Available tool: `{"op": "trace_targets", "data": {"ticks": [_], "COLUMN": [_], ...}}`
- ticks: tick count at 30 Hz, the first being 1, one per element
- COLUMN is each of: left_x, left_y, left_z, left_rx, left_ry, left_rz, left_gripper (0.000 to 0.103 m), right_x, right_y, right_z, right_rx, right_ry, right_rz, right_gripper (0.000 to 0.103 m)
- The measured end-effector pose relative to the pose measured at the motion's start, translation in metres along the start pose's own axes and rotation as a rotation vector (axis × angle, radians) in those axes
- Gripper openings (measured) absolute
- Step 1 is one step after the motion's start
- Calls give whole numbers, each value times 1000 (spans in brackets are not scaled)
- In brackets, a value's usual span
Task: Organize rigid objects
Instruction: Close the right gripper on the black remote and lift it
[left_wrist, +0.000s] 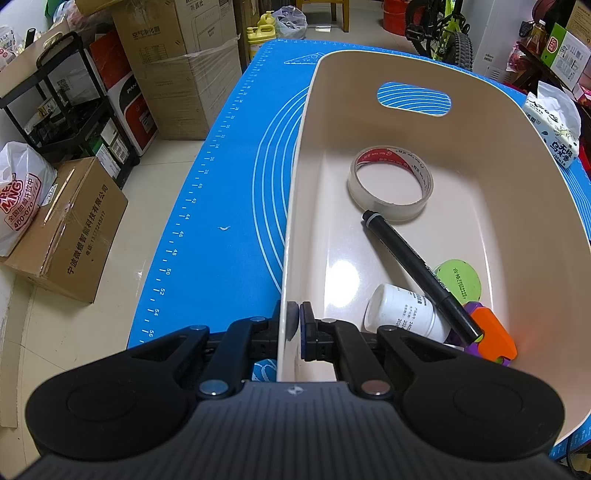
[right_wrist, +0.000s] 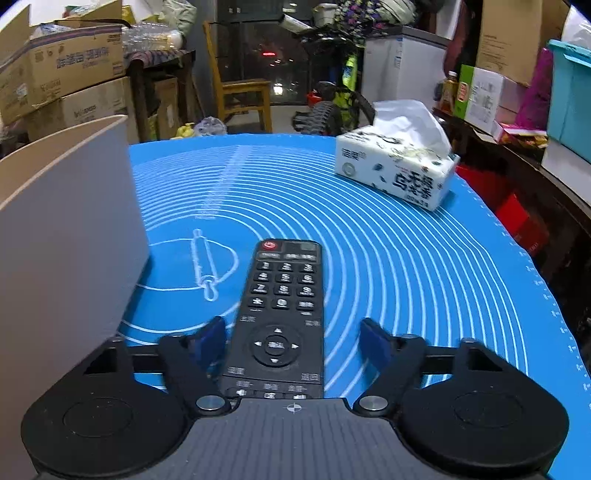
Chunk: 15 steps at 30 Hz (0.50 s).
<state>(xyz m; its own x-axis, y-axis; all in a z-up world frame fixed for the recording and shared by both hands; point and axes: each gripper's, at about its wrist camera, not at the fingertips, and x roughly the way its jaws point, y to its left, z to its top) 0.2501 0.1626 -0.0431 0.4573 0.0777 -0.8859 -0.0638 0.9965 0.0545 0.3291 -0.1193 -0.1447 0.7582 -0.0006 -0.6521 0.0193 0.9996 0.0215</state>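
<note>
While the left gripper (left_wrist: 295, 325) pinches the near wall of the beige bin (left_wrist: 517, 155), low in the centre of the left wrist view, its two pads are pressed together on that thin wall, one outside and one inside. I judge that this hold keeps the bin steady on the blue mat (left_wrist: 229, 192) so that things can be dropped in without it sliding.

Inside the bin several things already lie. A roll of clear tape (left_wrist: 390, 184) rests flat near the middle of the frame. A black marker (left_wrist: 421, 275) lies diagonally below it, its upper end touching the tape and its lower end resting over a white bottle (left_wrist: 400, 310) and an orange and purple block (left_wrist: 493, 338) at the lower right. A green round lid (left_wrist: 460, 278) sits just beside the marker.

The remote control (right_wrist: 282, 314) is still outside the bin. In the right wrist view it lies flat on the mat in the lower centre, buttons up, pointing away from the camera. The right gripper (right_wrist: 293, 341) has its fingers apart on both sides of the remote; the left finger is very near its edge, the right finger has a clear gap. It seems positioned to close on the narrow sides. The bin wall stands at the left of this frame, and a tissue pack (right_wrist: 397, 171) stays at the upper right.
</note>
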Motion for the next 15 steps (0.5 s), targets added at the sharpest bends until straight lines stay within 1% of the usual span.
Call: {"op": "trace_targets", "data": {"ticks": [1,3,6,10,15], "left_x": [0,0,0,0,1], "left_y": [0,0,0,0,0], "left_z": [0,0,0,0,0], "left_rx": [0,0,1,-1,-1], "left_ry": [0,0,0,0,-1], "left_rz": [0,1,0,-5,-4], "left_gripper": [7,7,7,7,7], "right_x": [-1,-2,-2,-7,-19], "right_y": [2,7,5,7,3], "right_z": [1,2,3,2,7], "right_rx": [-12,-28,1,-37,-4], "right_ry": [-4,1,8,-6,-28], "right_rz": [17,7,14,-4,4], "right_gripper": [56,56,55,55,55]}}
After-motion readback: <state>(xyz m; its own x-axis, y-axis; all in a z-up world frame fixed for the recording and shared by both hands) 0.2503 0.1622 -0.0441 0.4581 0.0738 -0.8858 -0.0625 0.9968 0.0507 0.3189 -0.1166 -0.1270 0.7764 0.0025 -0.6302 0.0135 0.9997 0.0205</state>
